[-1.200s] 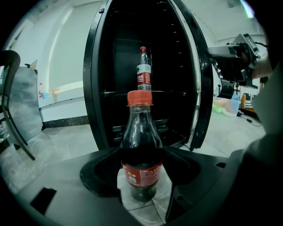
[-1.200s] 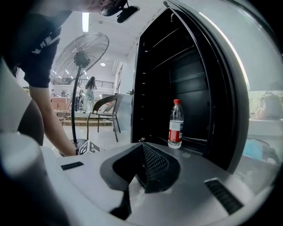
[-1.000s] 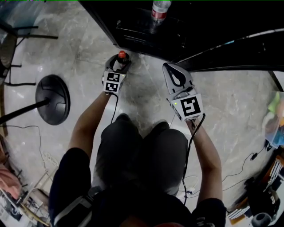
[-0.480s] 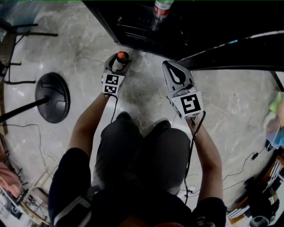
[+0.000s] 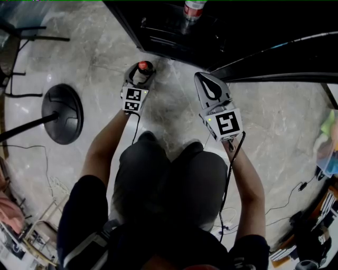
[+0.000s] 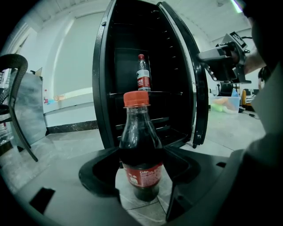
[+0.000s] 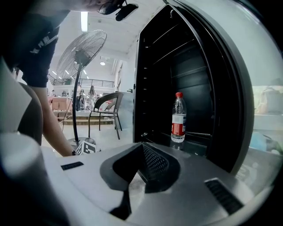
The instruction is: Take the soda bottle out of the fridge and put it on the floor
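Observation:
The soda bottle [image 5: 142,67], dark cola with a red cap and red label, stands upright between the jaws of my left gripper [image 5: 141,73], just in front of the open black fridge [image 5: 169,39]. In the left gripper view the soda bottle [image 6: 140,150] fills the gap of the left gripper [image 6: 141,170]; both jaws press its sides and its base looks down on the marble floor [image 6: 141,209]. My right gripper [image 5: 205,80] hangs to the right, shut and empty, below the fridge door [image 5: 274,58]. The right gripper [image 7: 142,152] faces the fridge.
A clear water bottle [image 5: 191,10] with a red label stands on a fridge shelf [image 7: 194,134]. A standing fan's round base [image 5: 62,113] sits left, a dark chair [image 5: 16,52] far left. Cables and clutter [image 5: 327,142] lie at the right. The person's legs are below the grippers.
The left gripper with the soda bottle has edged slightly towards the fridge. The right gripper has hardly moved.

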Available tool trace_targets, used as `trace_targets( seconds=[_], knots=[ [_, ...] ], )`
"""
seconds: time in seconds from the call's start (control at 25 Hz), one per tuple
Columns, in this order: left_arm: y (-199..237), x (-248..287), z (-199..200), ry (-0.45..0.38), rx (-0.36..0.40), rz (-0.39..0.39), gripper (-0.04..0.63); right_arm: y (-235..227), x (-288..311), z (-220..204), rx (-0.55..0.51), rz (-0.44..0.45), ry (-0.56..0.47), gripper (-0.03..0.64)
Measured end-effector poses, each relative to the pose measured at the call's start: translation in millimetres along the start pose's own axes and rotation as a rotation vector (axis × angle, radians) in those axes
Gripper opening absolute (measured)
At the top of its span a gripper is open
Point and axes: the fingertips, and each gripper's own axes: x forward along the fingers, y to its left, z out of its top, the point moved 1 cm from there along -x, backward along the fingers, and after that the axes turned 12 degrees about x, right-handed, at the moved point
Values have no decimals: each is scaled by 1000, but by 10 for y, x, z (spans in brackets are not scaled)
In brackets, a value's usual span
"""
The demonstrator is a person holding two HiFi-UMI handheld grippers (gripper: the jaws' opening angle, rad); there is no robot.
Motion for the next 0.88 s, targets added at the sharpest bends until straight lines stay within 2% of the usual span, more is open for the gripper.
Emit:
trace_targets(
  seconds=[0.6,0.88],
  knots=[
    [-9,-139,5,14,35,-31,313,57,23,-30,12,18,6,18],
    [0,-449,233,-43,43,-49,313,51,20,-22,7,25,11,18]
  ],
)
